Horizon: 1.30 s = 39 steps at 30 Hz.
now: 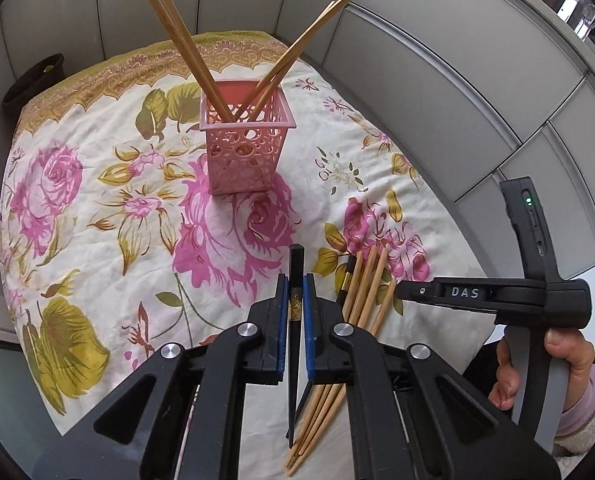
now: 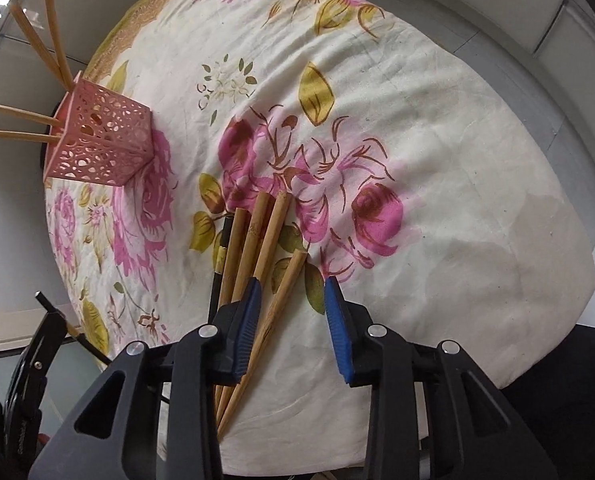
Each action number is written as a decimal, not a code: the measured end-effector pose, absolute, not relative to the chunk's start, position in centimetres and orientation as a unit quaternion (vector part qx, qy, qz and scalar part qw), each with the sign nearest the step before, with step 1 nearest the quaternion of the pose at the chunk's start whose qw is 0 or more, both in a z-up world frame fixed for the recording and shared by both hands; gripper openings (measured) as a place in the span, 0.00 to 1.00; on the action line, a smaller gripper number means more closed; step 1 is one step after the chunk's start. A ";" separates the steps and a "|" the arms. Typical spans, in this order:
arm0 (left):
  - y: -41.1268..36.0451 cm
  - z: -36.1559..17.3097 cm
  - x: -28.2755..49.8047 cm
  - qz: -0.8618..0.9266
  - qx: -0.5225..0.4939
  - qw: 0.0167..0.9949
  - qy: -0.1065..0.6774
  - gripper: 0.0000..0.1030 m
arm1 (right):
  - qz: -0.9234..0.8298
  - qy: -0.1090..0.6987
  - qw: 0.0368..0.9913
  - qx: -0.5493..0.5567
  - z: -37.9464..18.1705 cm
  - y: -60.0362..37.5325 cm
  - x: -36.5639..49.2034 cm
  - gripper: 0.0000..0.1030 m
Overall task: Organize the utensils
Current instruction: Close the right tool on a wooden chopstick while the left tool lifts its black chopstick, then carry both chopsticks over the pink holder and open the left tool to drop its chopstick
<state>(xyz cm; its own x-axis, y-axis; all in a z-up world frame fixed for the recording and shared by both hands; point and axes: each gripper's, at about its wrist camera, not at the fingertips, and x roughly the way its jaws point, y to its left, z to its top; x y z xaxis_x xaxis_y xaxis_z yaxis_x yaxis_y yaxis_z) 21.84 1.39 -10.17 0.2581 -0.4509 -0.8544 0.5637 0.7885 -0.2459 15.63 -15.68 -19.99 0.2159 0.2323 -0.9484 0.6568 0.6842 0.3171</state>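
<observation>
Jaws of the left gripper [image 1: 294,312] are clamping 1 black chopstick [image 1: 296,268], best lowered tip-first into the pink basket [image 1: 244,152] at upper centre; the right gripper [image 2: 293,320], jaws part-open, is straddling 1 bamboo chopstick [image 2: 283,292].

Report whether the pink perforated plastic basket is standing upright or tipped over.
Upright. The pink perforated plastic basket stands on its base on the floral cloth, open mouth up, with bamboo chopsticks leaning out of it.

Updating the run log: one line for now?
left gripper: shut on black chopstick | right gripper: open over bamboo chopstick | pink holder: four chopsticks
</observation>
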 end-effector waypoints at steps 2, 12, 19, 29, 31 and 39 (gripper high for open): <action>1.9 -9.8 21.8 -0.326 0.048 0.793 0.513 0.06 | -0.166 0.622 0.684 0.343 -20.6 -14.9 16.4 0.24; 3.5 -7.8 21.3 -0.326 0.032 0.813 0.481 0.06 | -0.231 0.623 0.706 0.244 -21.3 -11.0 19.2 0.18; 4.3 -5.4 18.5 -0.302 0.010 0.858 0.416 0.06 | -0.182 0.519 0.814 0.185 -20.2 -9.9 15.6 0.08; 4.9 -1.0 13.2 -0.257 -0.056 0.917 0.299 0.06 | -0.126 0.309 0.939 0.087 -7.2 -10.0 10.3 0.08; 4.7 0.4 12.6 -0.252 -0.058 0.923 0.285 0.06 | -0.117 0.279 0.950 0.077 -4.9 -10.0 9.8 0.08; 3.5 4.5 11.6 -0.238 -0.049 0.937 0.253 0.06 | -0.091 0.228 0.967 0.073 1.2 -11.2 9.1 0.08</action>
<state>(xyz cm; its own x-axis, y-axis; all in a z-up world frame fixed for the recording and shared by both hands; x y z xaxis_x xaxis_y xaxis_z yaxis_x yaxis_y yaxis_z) 11.62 3.51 4.53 0.7591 -0.4698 -0.4506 0.4202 0.8823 -0.2119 9.15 -11.20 1.18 0.8797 -0.1432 -0.4535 0.2098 0.9726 0.0999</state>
